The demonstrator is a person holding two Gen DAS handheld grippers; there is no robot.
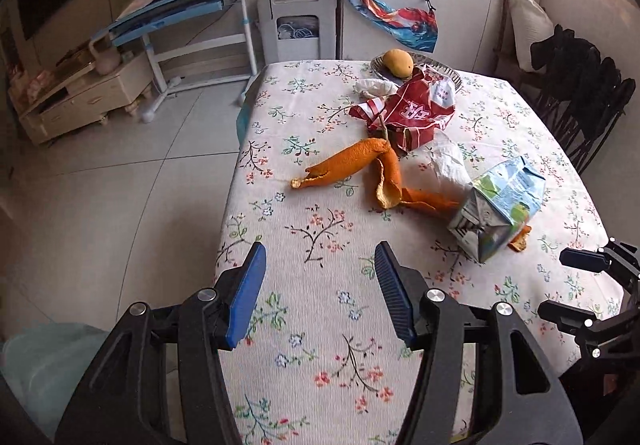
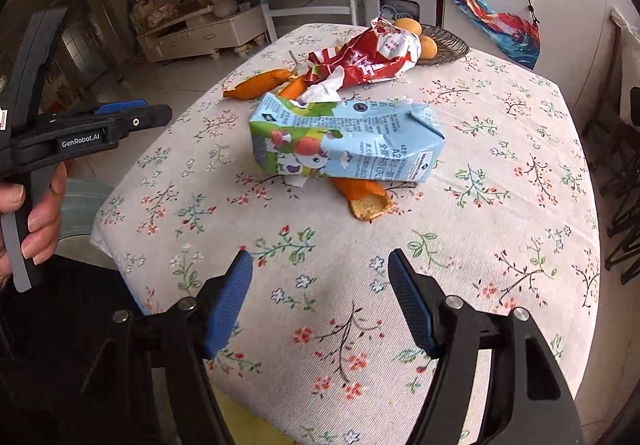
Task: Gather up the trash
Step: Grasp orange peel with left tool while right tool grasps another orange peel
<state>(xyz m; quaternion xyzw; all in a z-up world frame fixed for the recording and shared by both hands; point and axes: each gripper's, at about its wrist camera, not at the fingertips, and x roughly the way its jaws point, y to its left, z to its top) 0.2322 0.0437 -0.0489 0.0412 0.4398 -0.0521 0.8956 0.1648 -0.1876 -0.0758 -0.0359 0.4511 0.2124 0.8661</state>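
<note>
On the worktop point(image 2: 500, 205), a crushed carton point(image 2: 344, 143) lies at 12 o'clock of the right gripper point(image 2: 320, 301), atop orange peel point(image 2: 366, 199). Both right and left gripper point(image 1: 320, 293) are released, holding nothing. Risk: lifting the carton may drag peel off the edge.

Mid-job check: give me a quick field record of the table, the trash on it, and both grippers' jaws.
surface: table with floral cloth
trash: blue milk carton on its side, lying over orange peel; red wrapper; white tissue
not trash: mangoes in a basket at the far edge
left gripper: jaws open, empty, above the cloth short of the peel
right gripper: jaws open, empty, short of the carton
</note>
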